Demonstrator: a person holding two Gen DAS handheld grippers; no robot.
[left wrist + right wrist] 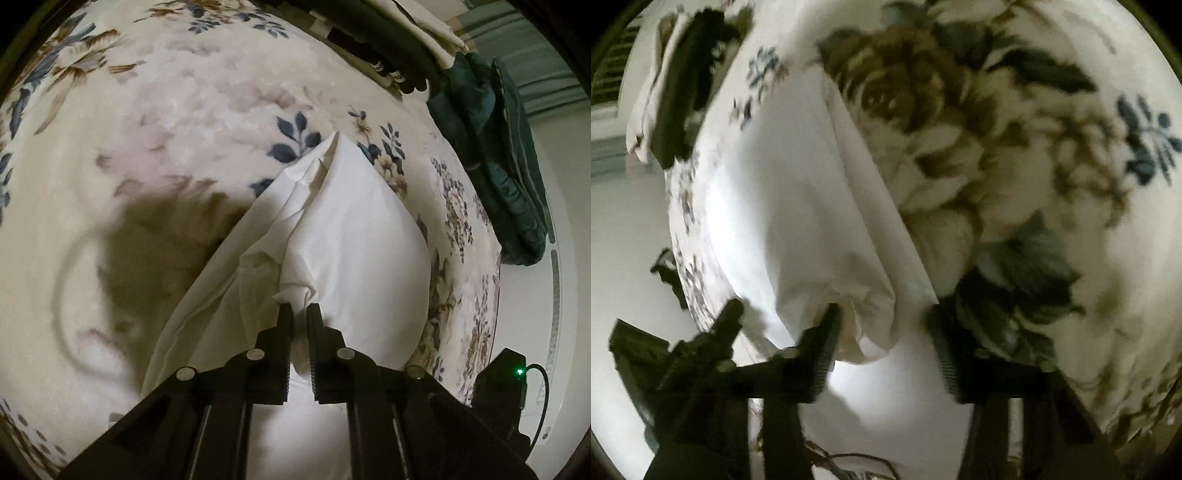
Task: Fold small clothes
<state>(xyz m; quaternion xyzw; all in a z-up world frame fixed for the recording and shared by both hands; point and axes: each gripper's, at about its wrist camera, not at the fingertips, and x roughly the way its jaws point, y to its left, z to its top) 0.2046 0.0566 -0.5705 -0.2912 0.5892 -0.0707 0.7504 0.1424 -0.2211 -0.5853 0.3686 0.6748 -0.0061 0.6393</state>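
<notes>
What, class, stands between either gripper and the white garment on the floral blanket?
Nothing visible does. The left gripper is already shut on a bunched edge of the white garment. The right gripper stands open with the garment's near edge between its fingers, only floral blanket around it.

the left gripper (299, 314) points steeply down, its two black fingers (283, 325) drawn almost together with only a thin slit between the tips – they pinch a bunched fold of the white cloth (332, 236). the right gripper (882, 325) also tilts steeply down, but its jaws stand apart: one finger (827, 332) lies against the cloth's puffed corner and the other sits clear of it on the far side, so the pads do not press on the fabric. the right wrist view is blurred – the finger edges are smeared.
</notes>
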